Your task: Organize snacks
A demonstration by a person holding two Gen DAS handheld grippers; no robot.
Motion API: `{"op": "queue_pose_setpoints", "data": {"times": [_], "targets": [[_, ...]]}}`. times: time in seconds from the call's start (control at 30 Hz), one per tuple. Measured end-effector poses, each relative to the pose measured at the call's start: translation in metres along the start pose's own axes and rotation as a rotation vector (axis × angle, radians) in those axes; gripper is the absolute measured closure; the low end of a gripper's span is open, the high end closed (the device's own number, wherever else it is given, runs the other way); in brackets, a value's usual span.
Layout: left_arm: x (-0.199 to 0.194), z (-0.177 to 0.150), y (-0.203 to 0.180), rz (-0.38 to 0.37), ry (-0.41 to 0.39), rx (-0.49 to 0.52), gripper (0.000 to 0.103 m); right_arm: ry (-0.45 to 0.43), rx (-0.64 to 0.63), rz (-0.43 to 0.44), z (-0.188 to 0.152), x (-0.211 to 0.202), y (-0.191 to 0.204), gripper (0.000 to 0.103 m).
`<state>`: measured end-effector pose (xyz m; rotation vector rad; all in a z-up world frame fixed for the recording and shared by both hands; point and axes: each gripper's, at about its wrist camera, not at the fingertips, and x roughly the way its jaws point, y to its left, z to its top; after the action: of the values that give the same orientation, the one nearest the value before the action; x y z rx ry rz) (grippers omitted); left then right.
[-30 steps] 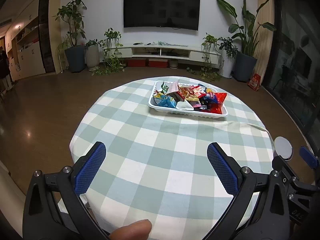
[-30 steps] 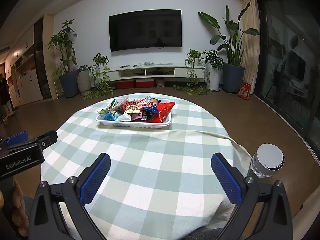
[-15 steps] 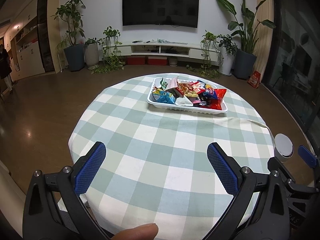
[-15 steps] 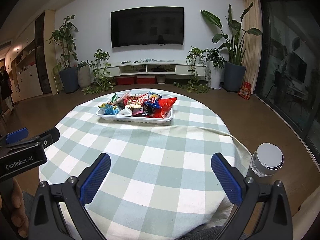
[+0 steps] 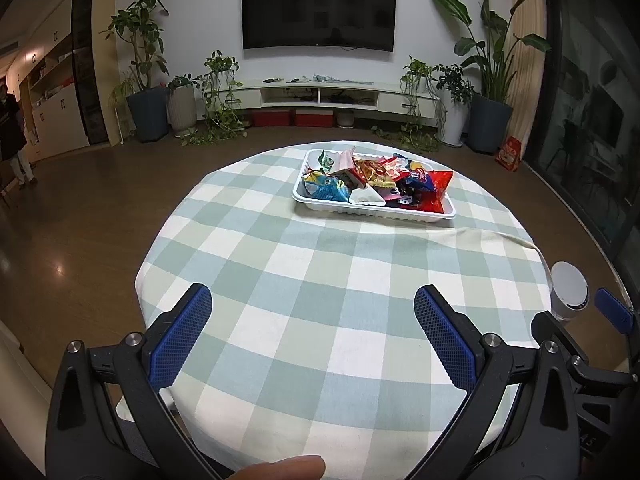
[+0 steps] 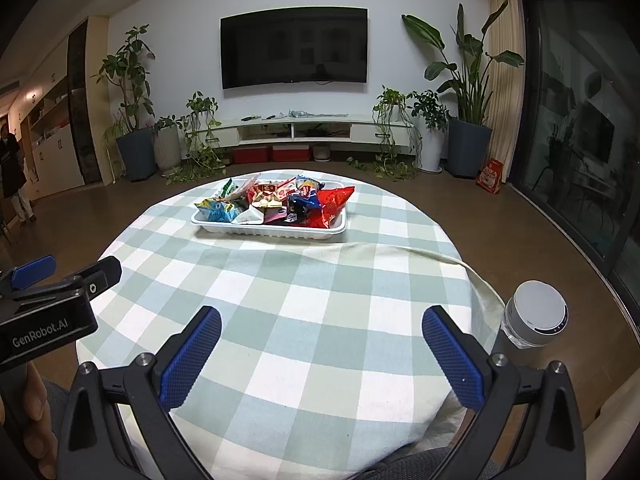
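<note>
Snack packets [image 5: 376, 180] lie heaped in a white plastic tray [image 5: 372, 212] on the far half of a round counter [image 5: 304, 280] covered with a green-and-white checked cloth, well apart from both claws. Among them show a red bag [image 6: 330, 206] at the tray's right end, a blue-and-yellow packet [image 6: 216, 209] at its left end and a white triangular packet [image 6: 250, 216] at the near rim. The left claw [image 5: 312, 336] hovers over the near edge of the counter, released, its blue-padded fingers [image 5: 180, 340] spread wide with nothing between them. The right claw [image 6: 320, 356] is likewise released and empty, beside the left one. A white cylindrical device [image 6: 534, 314] stands just off the counter's right edge. A fingertip [image 5: 280, 468] shows at the bottom of the left wrist view.
</note>
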<state>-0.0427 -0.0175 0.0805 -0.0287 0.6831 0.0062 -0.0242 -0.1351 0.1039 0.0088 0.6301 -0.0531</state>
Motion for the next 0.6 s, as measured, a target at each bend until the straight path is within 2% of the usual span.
{"op": "queue_pose_setpoints", "data": {"times": [0.6], "targets": [[0.0016,-0.0015,-0.0042,-0.007,0.002,0.004,0.000,0.012,0.000,-0.002,-0.0056,0.0037,-0.0028,0.000]]}}
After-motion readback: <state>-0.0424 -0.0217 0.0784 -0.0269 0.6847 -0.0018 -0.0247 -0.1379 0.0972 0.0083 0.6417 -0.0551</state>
